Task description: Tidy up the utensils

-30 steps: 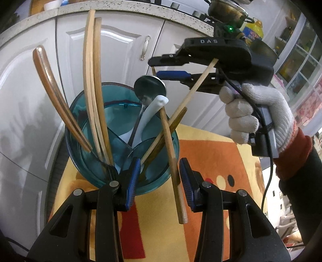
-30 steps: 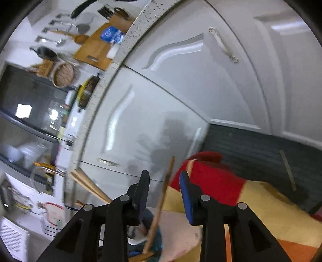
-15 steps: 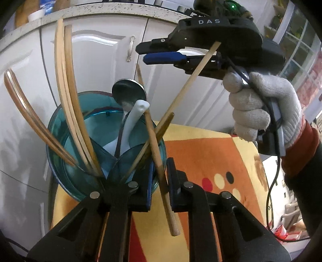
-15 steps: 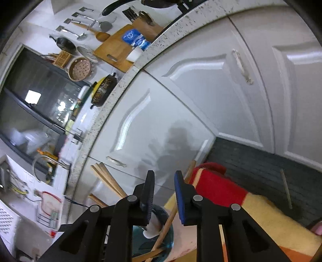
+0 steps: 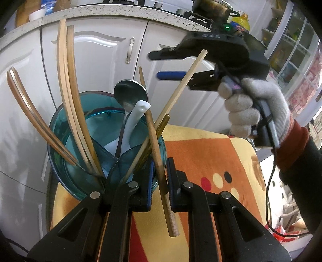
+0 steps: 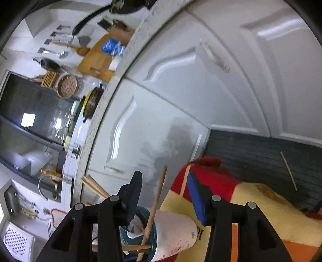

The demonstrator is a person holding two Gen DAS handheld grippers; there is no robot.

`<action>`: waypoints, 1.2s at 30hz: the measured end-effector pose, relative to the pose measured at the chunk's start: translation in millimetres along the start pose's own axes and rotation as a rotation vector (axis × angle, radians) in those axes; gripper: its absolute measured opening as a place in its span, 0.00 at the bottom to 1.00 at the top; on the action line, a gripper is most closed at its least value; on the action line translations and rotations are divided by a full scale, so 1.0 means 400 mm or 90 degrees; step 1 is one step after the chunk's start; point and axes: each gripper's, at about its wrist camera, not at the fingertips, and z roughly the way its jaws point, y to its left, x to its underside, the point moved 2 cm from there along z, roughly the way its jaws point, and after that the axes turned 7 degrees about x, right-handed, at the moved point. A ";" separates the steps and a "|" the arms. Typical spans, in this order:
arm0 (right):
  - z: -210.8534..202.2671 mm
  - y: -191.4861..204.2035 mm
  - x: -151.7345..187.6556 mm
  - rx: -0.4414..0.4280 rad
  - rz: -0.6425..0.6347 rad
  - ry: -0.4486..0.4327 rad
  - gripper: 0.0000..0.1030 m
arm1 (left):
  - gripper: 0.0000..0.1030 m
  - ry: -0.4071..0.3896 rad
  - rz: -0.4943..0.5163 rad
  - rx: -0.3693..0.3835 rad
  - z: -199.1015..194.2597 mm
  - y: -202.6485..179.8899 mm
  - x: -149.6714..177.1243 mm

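Observation:
A teal divided utensil holder (image 5: 60, 125) stands on a patterned cloth (image 5: 211, 157) with several wooden utensils, a metal spoon (image 5: 130, 93) and a white spoon (image 5: 136, 114) in it. My left gripper (image 5: 160, 163) is shut on a brown wooden stick (image 5: 155, 145) just outside the holder's rim. The stick's lower end hangs over the cloth. A pale chopstick (image 5: 181, 84) leans out of the holder, its top between the jaws of my right gripper (image 5: 154, 65). Those jaws (image 6: 164, 175) are opening, and the stick (image 6: 157, 201) between them touches neither pad. The holder (image 6: 175, 229) lies below them.
White cabinet doors (image 5: 100, 66) rise close behind the holder under a speckled counter edge (image 5: 90, 10). A gloved hand (image 5: 247, 104) with a cable holds the right gripper at upper right. Long curved wooden utensils (image 5: 68, 90) fan out to the left.
My left gripper went from open to shut on the brown stick. My right gripper first closed on the pale chopstick, then its jaws spread apart and it shifted slightly.

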 end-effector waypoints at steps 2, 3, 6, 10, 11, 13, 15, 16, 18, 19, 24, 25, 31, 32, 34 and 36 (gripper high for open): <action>0.027 0.002 0.004 -0.005 -0.002 0.008 0.34 | 0.11 0.001 0.002 0.000 -0.004 0.001 0.000; 0.044 -0.001 0.006 -0.016 0.007 0.012 0.31 | 0.11 0.003 0.002 -0.001 -0.005 0.003 0.000; 0.050 0.008 0.008 -0.044 0.008 0.002 0.12 | 0.11 0.003 -0.009 0.008 -0.012 0.012 -0.003; 0.001 0.061 0.010 -0.025 -0.052 -0.026 0.07 | 0.08 0.003 -0.010 0.012 -0.024 0.015 -0.009; -0.018 0.074 0.008 -0.026 -0.061 -0.035 0.06 | 0.07 -0.007 -0.008 0.014 -0.036 0.013 -0.013; -0.061 0.102 0.002 -0.033 -0.080 -0.054 0.06 | 0.06 -0.025 -0.002 0.018 -0.064 0.008 -0.027; -0.099 0.136 -0.003 -0.035 -0.097 -0.072 0.06 | 0.06 -0.038 0.009 0.013 -0.088 0.003 -0.042; -0.115 0.153 -0.005 -0.035 -0.107 -0.081 0.06 | 0.06 -0.043 0.015 0.006 -0.096 0.003 -0.048; -0.141 0.194 -0.002 -0.036 -0.127 -0.098 0.06 | 0.06 -0.049 0.019 -0.007 -0.110 0.008 -0.059; -0.150 0.211 0.000 -0.032 -0.137 -0.104 0.06 | 0.07 -0.050 0.017 -0.011 -0.112 0.014 -0.063; -0.178 0.309 0.027 -0.001 -0.211 -0.118 0.05 | 0.08 -0.046 -0.004 0.001 -0.101 0.035 -0.069; -0.180 0.321 0.032 0.006 -0.220 -0.119 0.05 | 0.08 -0.047 -0.008 -0.001 -0.096 0.040 -0.070; -0.206 0.375 0.046 0.016 -0.251 -0.142 0.05 | 0.08 -0.064 -0.005 0.015 -0.124 0.029 -0.088; -0.215 0.381 0.041 0.014 -0.251 -0.147 0.05 | 0.08 -0.069 0.000 0.019 -0.132 0.025 -0.096; -0.228 0.395 0.034 0.010 -0.254 -0.156 0.05 | 0.07 -0.076 0.006 0.017 -0.140 0.026 -0.110; -0.229 0.402 0.036 0.013 -0.258 -0.157 0.05 | 0.08 -0.078 0.004 0.007 -0.134 0.031 -0.114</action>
